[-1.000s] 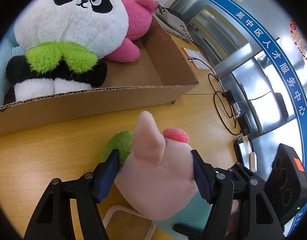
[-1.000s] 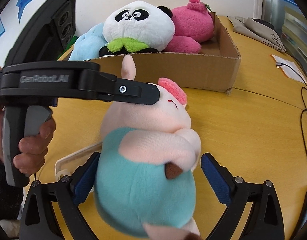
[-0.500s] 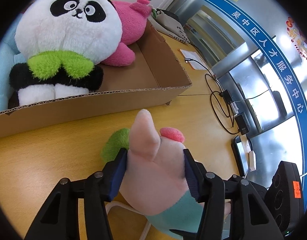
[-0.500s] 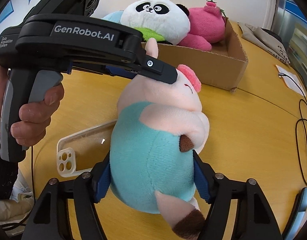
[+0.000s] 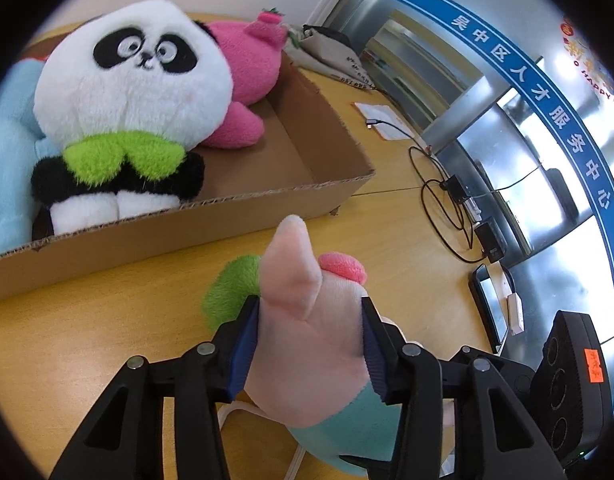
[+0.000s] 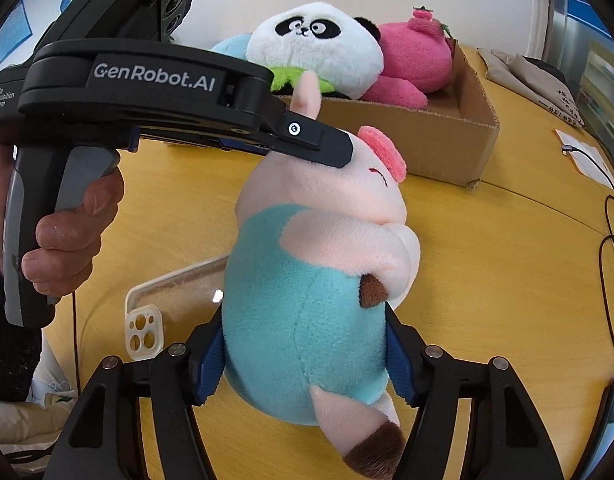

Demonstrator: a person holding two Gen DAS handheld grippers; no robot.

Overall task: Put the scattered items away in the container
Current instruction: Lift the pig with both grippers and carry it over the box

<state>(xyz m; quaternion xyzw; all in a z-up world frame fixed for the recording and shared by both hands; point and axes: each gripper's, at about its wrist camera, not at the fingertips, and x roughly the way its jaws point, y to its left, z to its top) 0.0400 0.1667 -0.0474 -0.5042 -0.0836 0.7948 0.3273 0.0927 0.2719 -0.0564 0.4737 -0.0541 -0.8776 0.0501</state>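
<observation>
The pale pink plush pig in a turquoise top [image 6: 307, 280] lies on the yellow wooden tabletop [image 6: 487, 248], near side of the brown cardboard box [image 6: 439, 140], not yet in it. It looks light and very soft: the fabric bulges around each pad, so a squeeze sinks in rather than stopping firm, and a loose pinch could slide off the pile. Taking it at 2 places, head and belly, seems sound, since a limp body would sag if lifted by 1 end.

The left gripper [image 5: 307, 344] has its blue pads pressed into both sides of the pig's head, below the upright ear, and its jaws are closing further. The right gripper [image 6: 303, 360] clamps the turquoise belly, pads dented into the plush, jaws also closing slightly.

Inside the box sit a white and black plush panda with green leaves [image 5: 127, 92], a bright pink plush toy [image 5: 247, 64] and a light blue plush toy [image 5: 11, 136], filling its left end; the right end looks free.

A clear plastic phone case [image 6: 155, 312] lies partly under the pig, its far end hidden. A green fuzzy patch [image 5: 231, 288] beside the head is half covered; I cannot tell what it belongs to. The pig's underside is out of sight.
</observation>
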